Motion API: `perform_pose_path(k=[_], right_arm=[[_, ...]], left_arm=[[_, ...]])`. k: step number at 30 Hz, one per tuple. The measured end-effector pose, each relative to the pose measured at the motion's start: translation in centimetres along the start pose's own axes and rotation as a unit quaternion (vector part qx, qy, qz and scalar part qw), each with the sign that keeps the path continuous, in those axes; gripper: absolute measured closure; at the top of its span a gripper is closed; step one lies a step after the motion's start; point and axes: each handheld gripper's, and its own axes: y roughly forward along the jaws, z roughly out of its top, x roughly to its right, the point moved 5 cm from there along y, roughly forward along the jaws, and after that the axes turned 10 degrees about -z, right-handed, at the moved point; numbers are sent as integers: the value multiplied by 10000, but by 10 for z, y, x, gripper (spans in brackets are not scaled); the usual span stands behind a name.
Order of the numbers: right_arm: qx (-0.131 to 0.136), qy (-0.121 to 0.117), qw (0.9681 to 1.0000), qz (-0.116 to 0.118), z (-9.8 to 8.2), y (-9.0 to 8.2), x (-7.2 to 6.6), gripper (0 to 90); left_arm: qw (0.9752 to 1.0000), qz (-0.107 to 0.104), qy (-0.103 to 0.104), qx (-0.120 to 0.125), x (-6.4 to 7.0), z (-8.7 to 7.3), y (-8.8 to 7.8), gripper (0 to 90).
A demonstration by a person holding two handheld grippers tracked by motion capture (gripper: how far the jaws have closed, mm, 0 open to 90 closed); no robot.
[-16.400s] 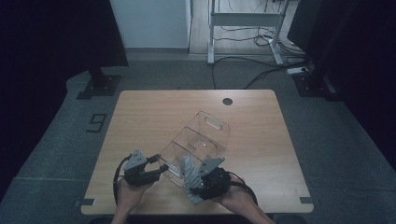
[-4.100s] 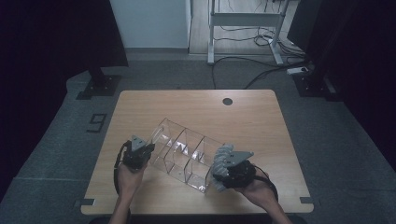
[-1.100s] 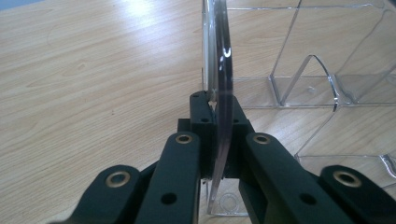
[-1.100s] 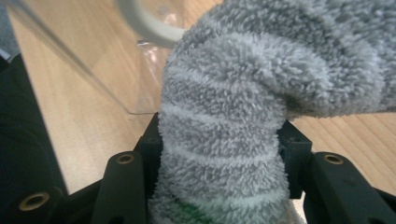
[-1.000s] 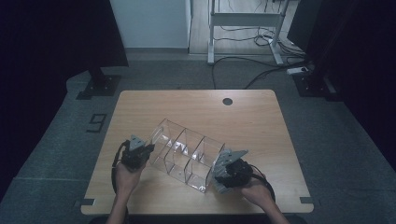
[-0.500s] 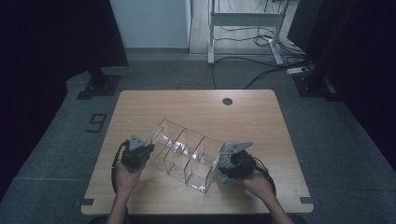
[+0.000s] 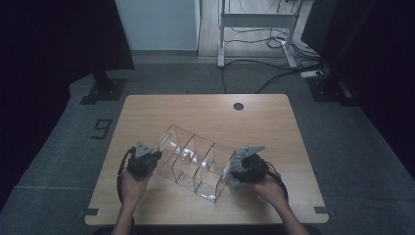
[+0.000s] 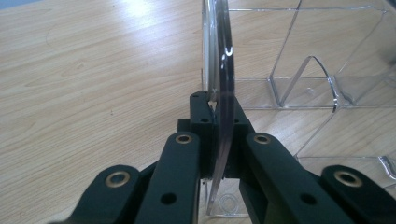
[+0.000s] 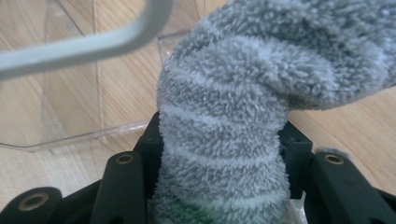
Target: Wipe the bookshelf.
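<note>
Your left gripper (image 8: pixel 218 140) is pinched tight on the end wall of the clear acrylic organizer (image 7: pixel 193 161), holding that wall edge-on between the pads; in the high view the left gripper (image 7: pixel 143 160) sits at the nine o'clock end of the box. The organizer lies slantwise on the wooden table (image 7: pixel 274 122), a little below its middle, running from about ten o'clock down to four o'clock, with its dividers marking off several compartments that all look empty. Your right gripper (image 9: pixel 219 154) is clamped round a bunched grey fleecy cloth (image 9: pixel 243 102) with pale stripes, the jaws held partly apart by its bulk. In the high view the right gripper (image 7: pixel 243 166) is just beside the organizer's four o'clock end, and the cloth (image 7: pixel 235 169) is at or against that end wall, though you cannot tell from here whether it is actually pressing on the plastic. My reading is that you are wiping the box down: the steadying grip is done and the cloth is brought to the work, so the set-up is behind you. What is left, as far as I can judge, is most of the wiping itself, meaning the long side walls, the dividers and the inner faces of the compartments toward ten o'clock, none of which the cloth is near at present. No streaks or dirt show clearly enough to tell which faces are already clean
</note>
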Motion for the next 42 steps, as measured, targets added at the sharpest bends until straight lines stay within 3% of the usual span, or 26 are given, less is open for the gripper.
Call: perform_pose_path(k=[7, 22, 33, 42], right_arm=[[-278, -116, 9995, -80, -7, 16, -2, 487], [-290, -205, 9993, -79, -9, 15, -10, 484], [-280, -347, 9988, 176, -13, 8, -32, 481], [-278, -550, 9966, 538, -20, -3, -62, 480]], left_arm=[[10000, 3, -10, 4, 0, 0, 0, 867], [9999, 143, -8, -23, 2, 1, 1, 869], [9999, 167, -12, -16, 3, 1, 2, 869], [9998, 173, -14, -5, 3, 0, 2, 869]])
